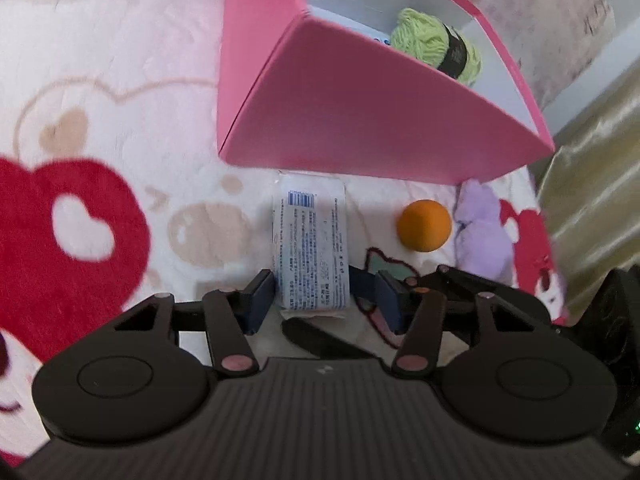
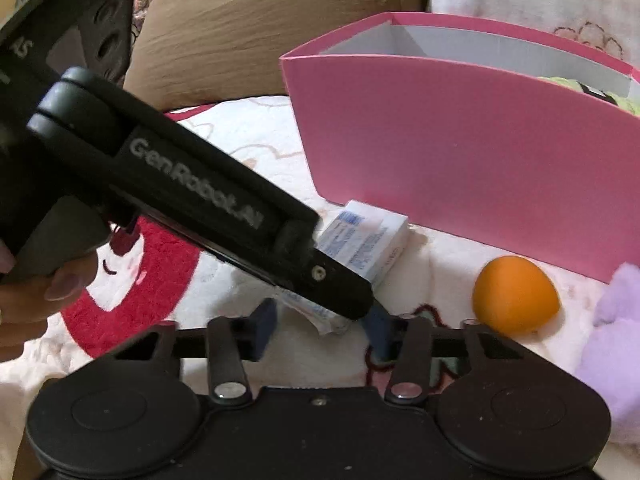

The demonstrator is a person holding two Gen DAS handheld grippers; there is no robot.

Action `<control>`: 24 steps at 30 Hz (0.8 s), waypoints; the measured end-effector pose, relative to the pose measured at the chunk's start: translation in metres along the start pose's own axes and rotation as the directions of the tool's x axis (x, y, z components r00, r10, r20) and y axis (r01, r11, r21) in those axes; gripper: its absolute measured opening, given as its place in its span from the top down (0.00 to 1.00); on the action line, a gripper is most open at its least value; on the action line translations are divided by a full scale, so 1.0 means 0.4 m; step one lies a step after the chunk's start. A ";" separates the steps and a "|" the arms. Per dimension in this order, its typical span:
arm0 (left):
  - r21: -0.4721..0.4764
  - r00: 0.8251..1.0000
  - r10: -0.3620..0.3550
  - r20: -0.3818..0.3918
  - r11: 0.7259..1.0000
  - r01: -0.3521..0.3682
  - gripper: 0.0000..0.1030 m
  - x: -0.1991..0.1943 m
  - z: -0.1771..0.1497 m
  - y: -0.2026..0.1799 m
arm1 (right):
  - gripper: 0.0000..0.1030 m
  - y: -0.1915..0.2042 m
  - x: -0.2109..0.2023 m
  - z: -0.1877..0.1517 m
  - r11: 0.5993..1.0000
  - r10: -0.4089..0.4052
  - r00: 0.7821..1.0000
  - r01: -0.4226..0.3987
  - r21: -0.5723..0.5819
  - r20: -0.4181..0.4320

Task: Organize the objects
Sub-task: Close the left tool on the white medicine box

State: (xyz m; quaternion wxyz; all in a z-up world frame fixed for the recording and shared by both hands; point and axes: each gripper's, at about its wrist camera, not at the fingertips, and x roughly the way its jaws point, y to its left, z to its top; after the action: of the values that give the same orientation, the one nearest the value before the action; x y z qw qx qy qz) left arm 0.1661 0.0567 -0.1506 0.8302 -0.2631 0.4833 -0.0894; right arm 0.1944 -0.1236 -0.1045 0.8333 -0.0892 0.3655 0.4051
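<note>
Packet flat, long axis toward pink box; left tongs and right tongs straddle it, grip unclear.

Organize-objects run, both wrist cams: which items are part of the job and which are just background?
Job:
tissue pack, between both grippers' fingers
orange ball
purple fluffy toy
pink box
green yarn, already in the box

Background:
patterned blanket
brown pillow
</note>
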 end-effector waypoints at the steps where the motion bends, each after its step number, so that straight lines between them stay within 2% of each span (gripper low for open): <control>1: -0.011 1.000 -0.010 -0.002 1.000 0.010 0.49 -0.002 -0.003 0.002 | 0.55 -0.002 -0.006 0.000 1.000 0.005 1.000 -0.005 0.004 -0.006; 4: -0.041 0.999 -0.030 -0.026 0.999 0.029 0.49 -0.002 -0.015 -0.002 | 0.56 -0.001 -0.024 0.002 1.000 0.016 0.999 -0.016 -0.009 -0.038; 7: -0.041 0.999 -0.007 -0.047 0.999 0.006 0.49 0.004 -0.017 -0.016 | 0.54 -0.004 -0.035 -0.001 1.000 0.024 0.999 -0.024 -0.009 -0.048; 11: 0.013 0.999 0.037 0.006 0.999 -0.037 0.49 0.005 -0.011 -0.027 | 0.53 -0.018 -0.025 0.000 0.998 0.048 0.998 -0.046 0.041 -0.046; 12: 0.008 0.999 0.032 0.009 0.999 -0.032 0.50 0.008 -0.011 -0.025 | 0.53 -0.024 -0.022 -0.001 0.997 0.056 0.998 -0.053 0.062 -0.043; 13: -0.002 1.000 0.021 0.007 1.000 -0.021 0.57 0.014 -0.010 -0.022 | 0.53 -0.029 -0.019 -0.001 0.995 0.064 0.997 -0.061 0.078 -0.040; 15: -0.007 0.999 0.032 0.009 0.999 -0.032 0.62 0.021 -0.008 -0.017 | 0.49 -0.032 -0.013 -0.002 0.994 0.068 0.997 -0.065 0.085 -0.036; 21: -0.049 1.000 0.017 0.023 0.999 -0.016 0.66 0.028 -0.012 -0.003 | 0.31 -0.026 -0.002 -0.004 0.991 0.083 0.997 -0.082 0.108 -0.006; 24: -0.061 0.999 0.013 0.029 0.998 -0.012 0.66 0.030 -0.017 0.001 | 0.31 -0.030 -0.003 0.002 0.993 0.071 0.997 -0.070 0.093 -0.004</control>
State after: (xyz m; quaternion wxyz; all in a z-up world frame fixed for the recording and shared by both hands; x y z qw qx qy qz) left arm 0.1665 0.0498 -0.1623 0.8294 -0.2865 0.4751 -0.0655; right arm 0.2032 -0.1319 -0.1048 0.8203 -0.0391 0.3899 0.4166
